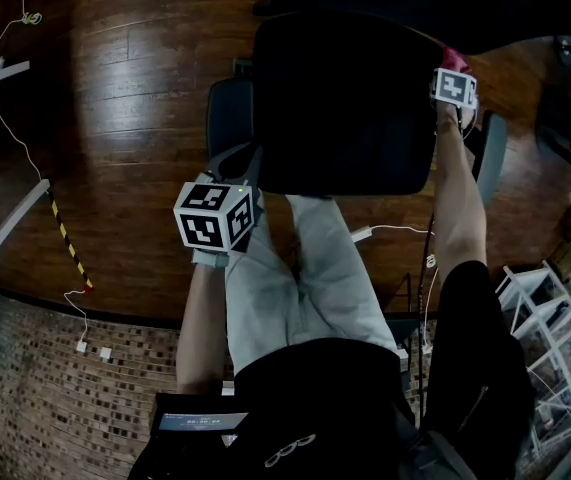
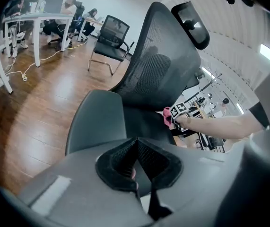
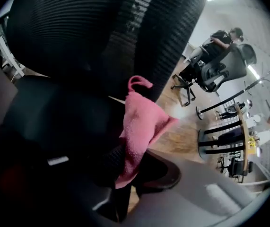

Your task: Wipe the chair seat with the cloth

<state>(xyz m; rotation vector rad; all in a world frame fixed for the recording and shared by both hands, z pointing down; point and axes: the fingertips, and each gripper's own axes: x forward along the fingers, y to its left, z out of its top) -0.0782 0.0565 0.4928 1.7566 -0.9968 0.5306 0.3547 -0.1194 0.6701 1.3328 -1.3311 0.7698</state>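
R gripper (image 3: 129, 161) is clamped on the pink cloth (image 3: 142, 122), which sits at the far right edge of the chair seat (image 1: 345, 118), by the backrest (image 2: 158, 70); whether it touches the seat is hard to tell, view's dark; L gripper (image 2: 135, 148) has jaws together w/ nothing betw. them, near the seat's front-left corner beside the armrest (image 2: 97, 122); seat spreads leftward from the cloth, so R hand is nearer; wipe prob. runs right-to-left.
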